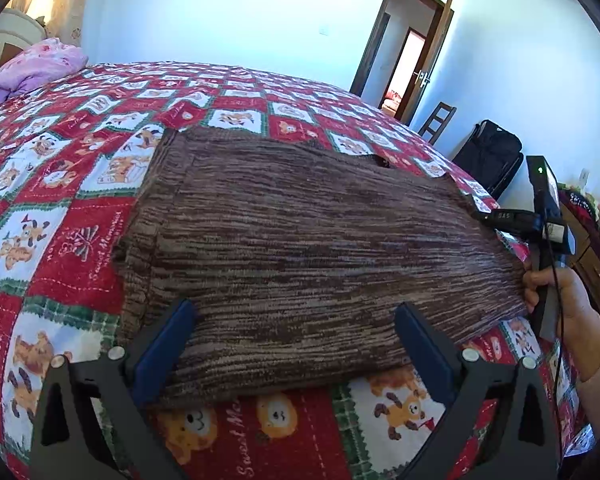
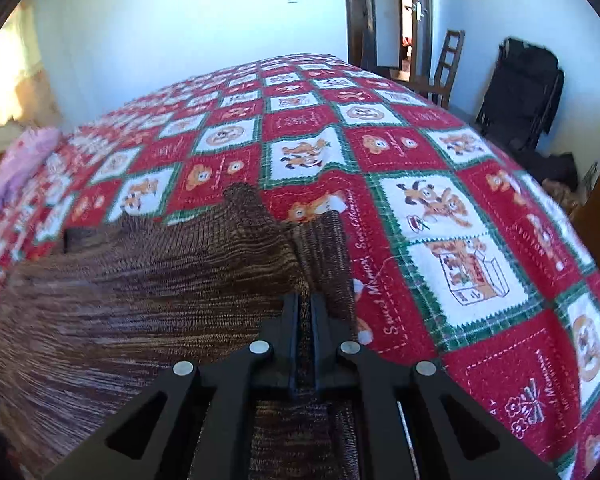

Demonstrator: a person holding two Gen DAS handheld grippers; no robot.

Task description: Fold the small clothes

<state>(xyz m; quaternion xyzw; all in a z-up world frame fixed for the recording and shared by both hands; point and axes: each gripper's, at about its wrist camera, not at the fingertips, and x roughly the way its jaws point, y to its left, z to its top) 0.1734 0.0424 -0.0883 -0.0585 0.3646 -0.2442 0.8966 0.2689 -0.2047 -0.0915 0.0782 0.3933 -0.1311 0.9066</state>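
A brown striped knit sweater (image 1: pixel 300 240) lies spread on the bed with the red and white patchwork blanket (image 1: pixel 60 184). My left gripper (image 1: pixel 296 320) is open, its blue-padded fingers (image 1: pixel 168 344) spread over the sweater's near edge, holding nothing. My right gripper (image 2: pixel 305 304) is shut on the sweater (image 2: pixel 140 300) at its right edge, with knit fabric bunched and lifted around the jaws. The right gripper and the hand that holds it also show in the left wrist view (image 1: pixel 540 232) at the sweater's right side.
A pink pillow (image 1: pixel 40 68) lies at the far left of the bed. An open wooden door (image 1: pixel 416 60), a wooden chair (image 2: pixel 448 68) and a black bag (image 2: pixel 528 88) stand beyond the bed's right side.
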